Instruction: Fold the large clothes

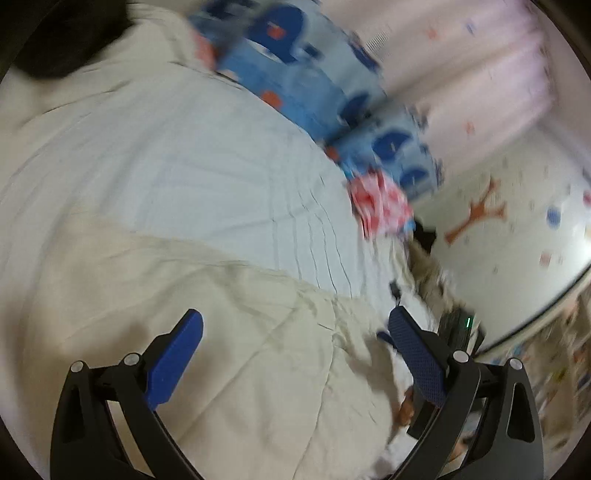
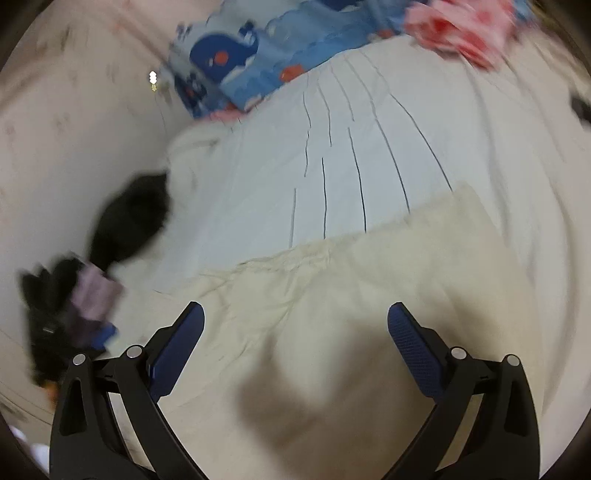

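A cream garment (image 1: 229, 354) is seen spread on a pale blue-white bedsheet (image 1: 177, 177), directly beneath and ahead of both tools. In the left wrist view, the left gripper (image 1: 295, 325) is held above the cream cloth with its jaws spread wide apart and nothing between them; the blue pads (image 1: 177, 354) are clear of the fabric. In the right wrist view, the right gripper (image 2: 295, 317) is likewise held over the same cream garment (image 2: 351, 314), jaws wide apart and empty, and a soft shadow is cast on the cloth between them.

The garment's far edge is seen running across the right wrist view from lower left to upper right, so its long axis is judged to lie roughly crosswise to the fingers; which end is the collar or hem cannot be told, as both views are blurred. The cloth is creased, with a seam or fold line crossing it in the left wrist view.

Both tools are tilted downward toward the bed, fingers pointing forward over the garment toward the far side of the sheet. Beyond the sheet, a blue whale-print blanket (image 2: 236, 62) and a pink patterned cloth (image 2: 461, 29) are seen at the far edge. A black item (image 2: 129, 218) lies on the sheet to the left of the garment, well apart from the right gripper's fingers
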A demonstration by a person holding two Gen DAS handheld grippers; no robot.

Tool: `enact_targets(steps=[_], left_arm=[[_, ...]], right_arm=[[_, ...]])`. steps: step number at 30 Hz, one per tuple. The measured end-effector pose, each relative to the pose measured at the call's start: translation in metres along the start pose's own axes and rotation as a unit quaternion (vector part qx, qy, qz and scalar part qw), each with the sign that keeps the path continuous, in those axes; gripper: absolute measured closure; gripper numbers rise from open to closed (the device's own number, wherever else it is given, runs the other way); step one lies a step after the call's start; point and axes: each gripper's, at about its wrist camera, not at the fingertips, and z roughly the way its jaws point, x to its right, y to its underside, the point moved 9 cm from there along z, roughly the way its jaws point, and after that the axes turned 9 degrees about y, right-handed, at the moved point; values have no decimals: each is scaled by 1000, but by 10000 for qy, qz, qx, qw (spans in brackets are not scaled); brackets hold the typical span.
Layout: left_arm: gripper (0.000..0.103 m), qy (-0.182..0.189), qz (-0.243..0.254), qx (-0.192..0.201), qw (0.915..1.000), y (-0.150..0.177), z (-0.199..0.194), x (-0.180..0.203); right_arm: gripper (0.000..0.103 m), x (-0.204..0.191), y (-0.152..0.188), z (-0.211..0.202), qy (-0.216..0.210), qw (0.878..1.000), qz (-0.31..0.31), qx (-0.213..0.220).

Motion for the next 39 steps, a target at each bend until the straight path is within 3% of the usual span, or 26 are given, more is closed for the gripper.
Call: enact_targets(steps=[2, 4, 7, 11, 14, 17, 19, 21, 22, 23, 26, 29, 32, 34, 36, 37, 39], left_arm=[[7, -234, 182, -188, 9994, 0, 34, -8], [7, -740, -39, -540, 9958, 14, 73, -48], [8, -872, -313, -648, 9936, 24, 93, -78], [8, -1186, -38, -627, 9910, 23, 75, -63], [7, -1060, 148, 59, 9942, -3, 34, -41], [7, -1245, -1, 477, 9911, -26, 15, -54], [7, -1356, -365, 321, 9896, -22, 19, -84], [7, -1615, -627, 24, 9849, -3, 35, -122], [7, -1544, -664, 7, 9858, 1, 39, -131], [7, -1555, -679, 59, 9855, 0, 39, -132], [7, -1712, -549, -24, 9837, 2, 40, -126], [7, -1595, -566, 253, 9852, -1, 25, -105], [7, -1404, -420, 625, 9872, -4, -17, -82], [7, -1550, -185, 706, 9852, 2, -37, -78], [7, -1768, -127, 482, 9830, 16, -36, -92], [7, -1779, -383, 195, 9831, 32, -26, -114], [7, -1638, -630, 21, 9845, 41, -17, -132]], right_arm=[[7, -1, -1, 28, 642, 9965, -531, -92], [7, 15, 13, 61, 1170, 9895, -769, -371], [7, 27, 11, 80, 1183, 9916, -409, -329], [7, 23, 14, 87, 1425, 9865, -522, -618], [7, -6, -11, 70, 1446, 9866, -703, -271], [7, -41, -26, 66, 1391, 9833, -1175, -26], [7, -47, -29, 82, 1438, 9808, -1299, -207], [7, -25, -20, 120, 1840, 9717, -1315, -686], [6, -11, -10, 140, 1804, 9712, -1205, -988], [6, -3, -10, 148, 1460, 9808, -809, -1008], [6, -1, -15, 149, 1588, 9788, -791, -1023], [7, -8, -19, 131, 1601, 9758, -949, -1150], [7, -13, -27, 67, 1387, 9846, -943, -499], [7, -5, -23, 30, 1420, 9851, -963, -88], [7, 16, -5, 19, 1451, 9863, -779, 8], [7, 35, 9, 29, 1470, 9871, -614, -135], [6, 44, 20, 42, 1284, 9903, -518, -151]])
